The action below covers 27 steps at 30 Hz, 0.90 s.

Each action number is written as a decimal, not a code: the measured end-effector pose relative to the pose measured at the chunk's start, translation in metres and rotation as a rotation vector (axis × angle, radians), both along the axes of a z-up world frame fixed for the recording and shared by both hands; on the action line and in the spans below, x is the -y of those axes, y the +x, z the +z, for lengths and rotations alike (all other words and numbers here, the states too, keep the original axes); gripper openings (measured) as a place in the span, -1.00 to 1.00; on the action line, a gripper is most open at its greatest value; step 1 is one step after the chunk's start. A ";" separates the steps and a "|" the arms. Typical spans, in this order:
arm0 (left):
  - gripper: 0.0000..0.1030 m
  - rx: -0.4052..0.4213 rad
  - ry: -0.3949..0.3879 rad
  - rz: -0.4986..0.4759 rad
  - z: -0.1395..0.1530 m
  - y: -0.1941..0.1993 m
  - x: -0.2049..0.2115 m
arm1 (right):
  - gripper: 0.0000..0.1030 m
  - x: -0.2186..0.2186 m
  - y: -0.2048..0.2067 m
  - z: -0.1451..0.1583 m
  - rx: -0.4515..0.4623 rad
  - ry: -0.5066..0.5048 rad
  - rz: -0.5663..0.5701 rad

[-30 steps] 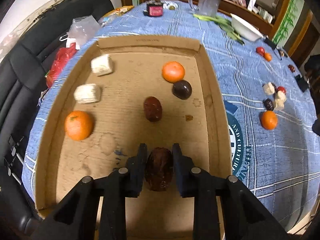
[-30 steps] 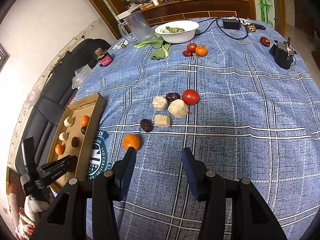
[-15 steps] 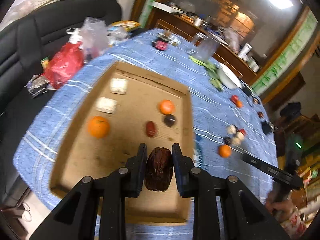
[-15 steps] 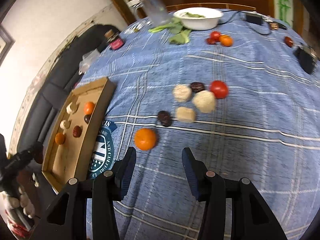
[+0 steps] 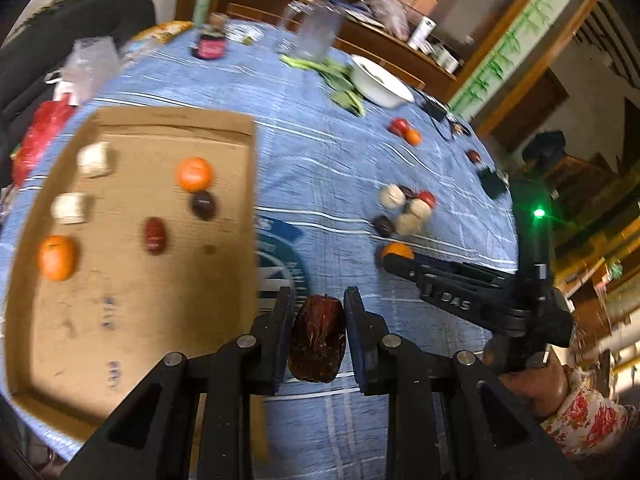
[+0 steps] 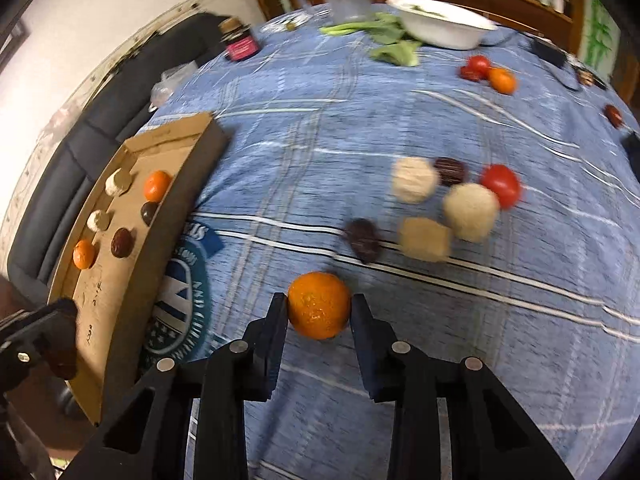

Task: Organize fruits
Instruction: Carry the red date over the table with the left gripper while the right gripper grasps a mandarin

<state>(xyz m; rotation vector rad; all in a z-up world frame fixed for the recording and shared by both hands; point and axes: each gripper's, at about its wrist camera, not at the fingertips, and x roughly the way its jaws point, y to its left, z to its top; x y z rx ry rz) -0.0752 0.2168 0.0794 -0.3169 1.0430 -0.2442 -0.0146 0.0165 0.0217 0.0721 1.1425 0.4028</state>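
Table: blue checked cloth (image 6: 280,128), cardboard tray (image 5: 132,304) on it
Left gripper (image 5: 318,336): clamped on dark date (image 5: 318,340)
Right gripper (image 6: 320,316): closing round loose orange (image 6: 319,305)
Next: probably lift orange to the tray

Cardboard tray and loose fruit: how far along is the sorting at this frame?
Done: six pieces lie in the cardboard tray, two of them oranges. In hand: the left gripper is shut on a dark date; the right gripper is closing around an orange. Left: the cluster on the tablecloth and fruit near the white bowl.
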 end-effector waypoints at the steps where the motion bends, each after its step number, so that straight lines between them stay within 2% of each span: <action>1: -0.52 -0.007 -0.006 -0.019 -0.004 0.004 0.008 | -0.34 0.013 -0.003 0.001 -0.010 0.009 -0.025; 6: -0.52 -0.033 0.009 -0.109 -0.026 0.025 0.050 | -0.34 0.064 -0.020 -0.001 -0.039 0.007 -0.120; 10: -0.53 -0.054 0.059 -0.151 -0.044 0.036 0.075 | -0.31 0.080 -0.028 -0.004 -0.051 0.013 -0.126; 13: -0.52 -0.057 0.078 -0.164 -0.051 0.036 0.082 | -0.16 0.080 -0.033 -0.001 -0.022 -0.018 -0.112; 15: -0.49 -0.059 0.093 -0.172 -0.054 0.036 0.085 | 0.09 0.081 -0.038 0.001 -0.002 -0.032 -0.102; 18: -0.38 -0.075 0.098 -0.164 -0.060 0.034 0.086 | 0.10 0.079 -0.039 -0.002 0.000 -0.037 -0.099; 27: -0.37 -0.048 0.117 -0.135 -0.062 0.029 0.090 | 0.10 0.061 -0.035 -0.007 0.020 -0.080 -0.069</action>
